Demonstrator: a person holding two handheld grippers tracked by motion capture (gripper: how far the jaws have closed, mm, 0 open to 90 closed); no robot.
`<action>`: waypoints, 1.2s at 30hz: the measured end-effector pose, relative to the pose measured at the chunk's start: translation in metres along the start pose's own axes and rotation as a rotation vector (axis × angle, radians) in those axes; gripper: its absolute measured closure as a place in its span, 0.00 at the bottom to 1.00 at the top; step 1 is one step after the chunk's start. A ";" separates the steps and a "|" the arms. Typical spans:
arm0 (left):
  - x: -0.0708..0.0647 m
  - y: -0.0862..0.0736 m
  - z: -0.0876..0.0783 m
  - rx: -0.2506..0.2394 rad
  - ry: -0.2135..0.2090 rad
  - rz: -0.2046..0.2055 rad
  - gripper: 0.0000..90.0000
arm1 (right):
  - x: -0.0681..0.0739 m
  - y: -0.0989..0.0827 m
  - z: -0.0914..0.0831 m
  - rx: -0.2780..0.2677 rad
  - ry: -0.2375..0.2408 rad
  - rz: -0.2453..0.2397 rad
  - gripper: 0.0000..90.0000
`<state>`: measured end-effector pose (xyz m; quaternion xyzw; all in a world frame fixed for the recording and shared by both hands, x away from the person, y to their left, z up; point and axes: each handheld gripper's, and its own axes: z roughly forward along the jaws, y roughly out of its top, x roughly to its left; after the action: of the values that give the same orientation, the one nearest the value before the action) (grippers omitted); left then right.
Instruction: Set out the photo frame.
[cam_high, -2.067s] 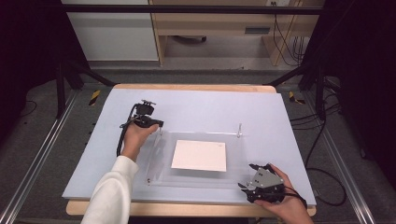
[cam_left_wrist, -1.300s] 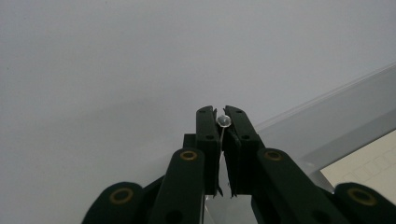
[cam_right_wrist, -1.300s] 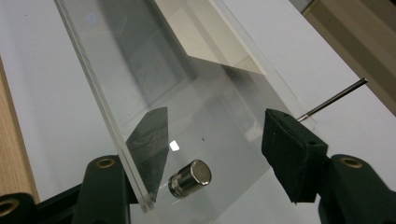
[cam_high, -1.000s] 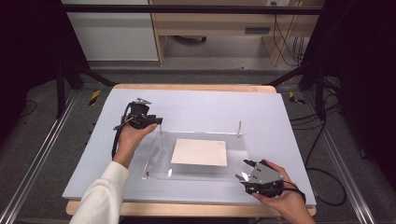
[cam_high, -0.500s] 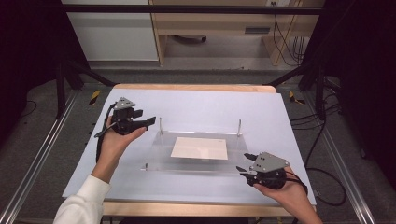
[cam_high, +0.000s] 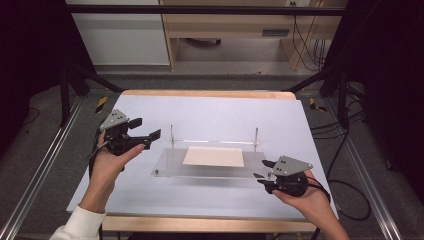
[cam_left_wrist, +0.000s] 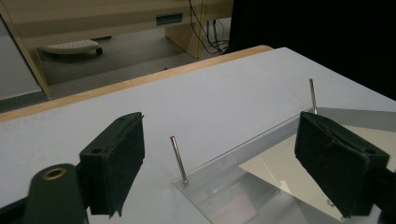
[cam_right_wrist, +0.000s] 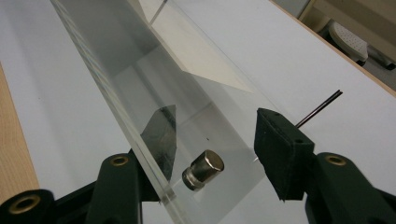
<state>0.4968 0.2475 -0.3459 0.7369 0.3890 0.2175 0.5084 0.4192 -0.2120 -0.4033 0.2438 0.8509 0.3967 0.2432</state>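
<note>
A clear plastic plate (cam_high: 165, 165) lies mid-table with a beige sheet (cam_high: 214, 156) at its middle and two thin metal pins (cam_high: 171, 134) standing at its far corners. Its near edge hangs raised, casting a shadow on the mat. My right gripper (cam_high: 262, 170) has the near right corner between its jaws, which have closed a little and grip it. Beside that corner, the clear plate (cam_right_wrist: 116, 84) carries a small metal stud (cam_right_wrist: 203, 170). My left gripper (cam_high: 146, 129) hovers off the far left corner; its jaws have just been opening and hold nothing. One pin (cam_left_wrist: 178, 159) stands between them, farther off.
The table is covered by a pale mat (cam_high: 225, 110) with a wooden edge (cam_high: 200, 223) toward me. Metal rails run along both sides, with dark frame posts (cam_high: 65, 95) and cables (cam_high: 345, 140) beyond them.
My left gripper has let go of the plate's far left corner, opened, and drawn away to the left and upward. The right gripper has raised the plate's near edge.
</note>
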 end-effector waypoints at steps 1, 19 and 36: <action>0.000 0.000 0.000 0.003 -0.004 0.001 0.15 | -0.001 0.001 0.000 0.000 0.002 -0.001 0.53; -0.006 0.007 -0.038 -0.020 -0.038 0.039 0.13 | -0.012 0.010 -0.001 0.011 0.033 0.040 0.53; -0.028 0.016 -0.047 -0.032 -0.109 0.120 0.16 | -0.023 0.020 -0.003 0.019 0.049 0.088 0.54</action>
<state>0.4519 0.2499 -0.3106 0.7612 0.3126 0.2134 0.5267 0.4395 -0.2160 -0.3809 0.2734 0.8487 0.4049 0.2026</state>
